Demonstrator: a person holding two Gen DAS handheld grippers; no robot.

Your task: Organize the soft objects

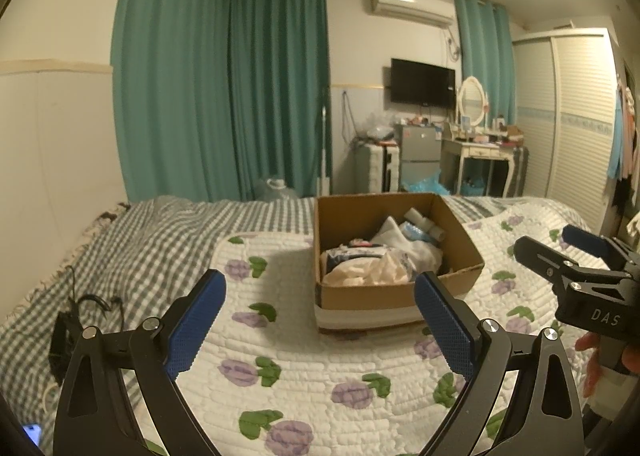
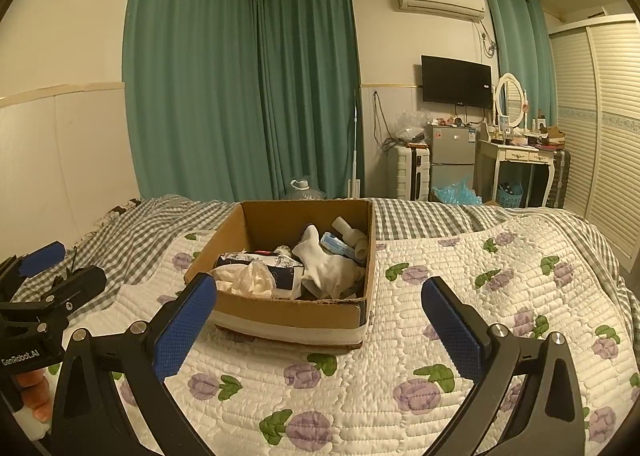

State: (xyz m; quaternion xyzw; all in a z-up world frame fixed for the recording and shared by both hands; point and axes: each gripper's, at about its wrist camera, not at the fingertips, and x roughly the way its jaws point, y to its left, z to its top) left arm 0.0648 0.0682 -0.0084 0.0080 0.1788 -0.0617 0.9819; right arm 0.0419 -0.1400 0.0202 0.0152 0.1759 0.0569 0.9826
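A brown cardboard box (image 1: 460,232) stands on a white quilt with purple flowers (image 1: 304,368). It holds soft things: white socks (image 2: 324,260), a cream cloth (image 2: 248,278), a blue-white packet (image 2: 340,244) and a patterned pouch. The box shows in the right wrist view too (image 2: 288,314). My left gripper (image 1: 320,320) is open and empty, just in front of the box. My right gripper (image 2: 320,320) is open and empty, also in front of the box. Each gripper shows at the edge of the other's view.
A grey checked blanket (image 1: 132,240) covers the bed's left and far side. A black device with cables (image 1: 64,332) lies at the left. Beyond the bed stand green curtains, a small fridge (image 2: 452,160), a suitcase and a dressing table.
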